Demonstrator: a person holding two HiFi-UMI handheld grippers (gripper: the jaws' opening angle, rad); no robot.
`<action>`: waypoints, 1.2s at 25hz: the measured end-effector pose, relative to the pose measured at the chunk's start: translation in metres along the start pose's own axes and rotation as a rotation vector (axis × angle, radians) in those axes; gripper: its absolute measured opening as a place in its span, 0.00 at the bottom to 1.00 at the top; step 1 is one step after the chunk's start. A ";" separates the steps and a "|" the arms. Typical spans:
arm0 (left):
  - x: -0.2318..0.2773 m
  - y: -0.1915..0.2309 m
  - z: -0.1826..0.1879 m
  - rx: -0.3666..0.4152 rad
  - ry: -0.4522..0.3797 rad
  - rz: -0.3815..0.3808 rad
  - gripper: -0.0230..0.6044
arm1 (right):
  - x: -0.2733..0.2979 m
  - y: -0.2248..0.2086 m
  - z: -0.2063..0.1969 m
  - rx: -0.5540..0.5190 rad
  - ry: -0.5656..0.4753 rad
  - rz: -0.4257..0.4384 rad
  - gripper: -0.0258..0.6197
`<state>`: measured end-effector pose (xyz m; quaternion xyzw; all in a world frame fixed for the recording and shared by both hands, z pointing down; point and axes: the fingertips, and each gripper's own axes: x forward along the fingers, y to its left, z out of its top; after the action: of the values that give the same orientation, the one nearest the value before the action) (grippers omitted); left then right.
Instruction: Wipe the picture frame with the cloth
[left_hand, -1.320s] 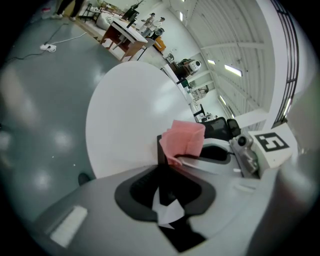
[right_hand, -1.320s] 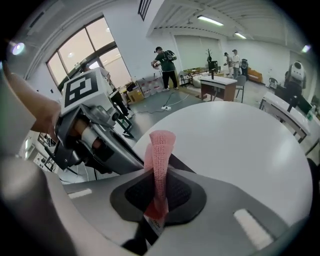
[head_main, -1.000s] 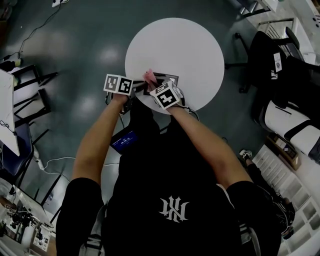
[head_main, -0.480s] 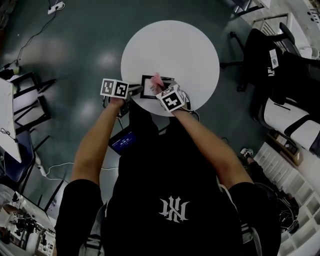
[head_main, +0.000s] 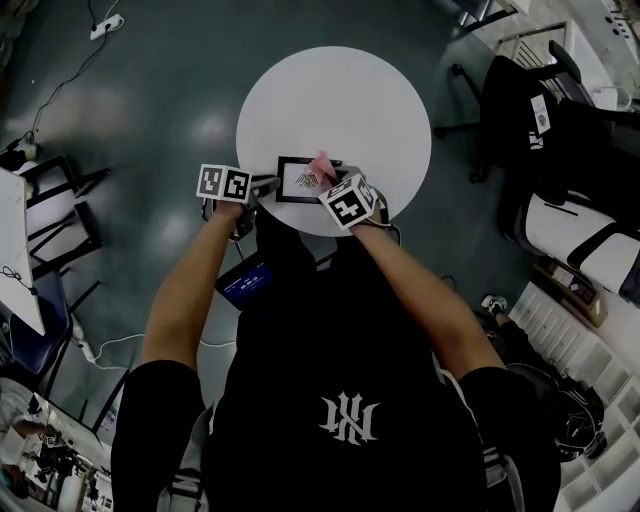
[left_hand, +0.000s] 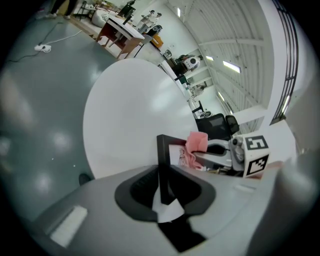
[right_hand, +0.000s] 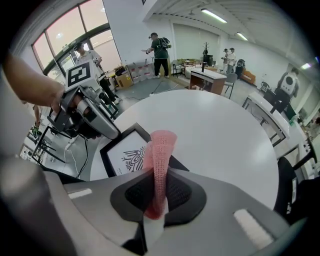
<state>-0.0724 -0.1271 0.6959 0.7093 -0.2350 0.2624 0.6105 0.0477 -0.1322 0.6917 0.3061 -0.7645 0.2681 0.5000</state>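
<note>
The round white table (head_main: 340, 90) fills the middle of the head view, bare except for what lies at its near edge, with dark floor around it and office chairs off to the right. The person stands at that near edge with both forearms reaching over it. The picture frame (head_main: 300, 180), a thin black border around a white sheet with a dark drawing, lies flat on the table just inside the edge, between the two grippers. The left gripper (left_hand: 162, 192) is clamped on the frame's left border, which runs straight out from between its closed jaws, so the frame is pinned in place. The right gripper (right_hand: 157, 195) is clenched on the cloth (right_hand: 160, 165), a pink knitted piece that stands up from the jaws in a narrow fold. Its free end is over the frame's right side, close to the glass. No view settles whether the cloth presses on the surface or hangs just above it. As for progress, the set-up looks complete: cloth picked up, frame steadied, the two brought together. How much of the face has been wiped cannot be judged, since the glass shows no smear or cleaned patch. The left part of the frame, near the holding gripper, seems the part most likely left to cover, along with the border.
</note>
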 end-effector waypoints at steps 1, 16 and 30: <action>0.000 0.000 0.000 0.001 0.001 0.000 0.14 | -0.002 -0.001 -0.001 -0.004 0.003 -0.005 0.08; 0.001 -0.001 0.000 -0.002 0.002 -0.006 0.14 | -0.023 -0.034 -0.025 0.117 0.016 -0.063 0.08; 0.000 0.001 0.000 -0.013 -0.008 -0.017 0.14 | -0.001 0.067 0.054 0.130 -0.105 0.196 0.08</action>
<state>-0.0727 -0.1272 0.6963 0.7085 -0.2331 0.2528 0.6163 -0.0331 -0.1259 0.6645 0.2753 -0.7970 0.3480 0.4097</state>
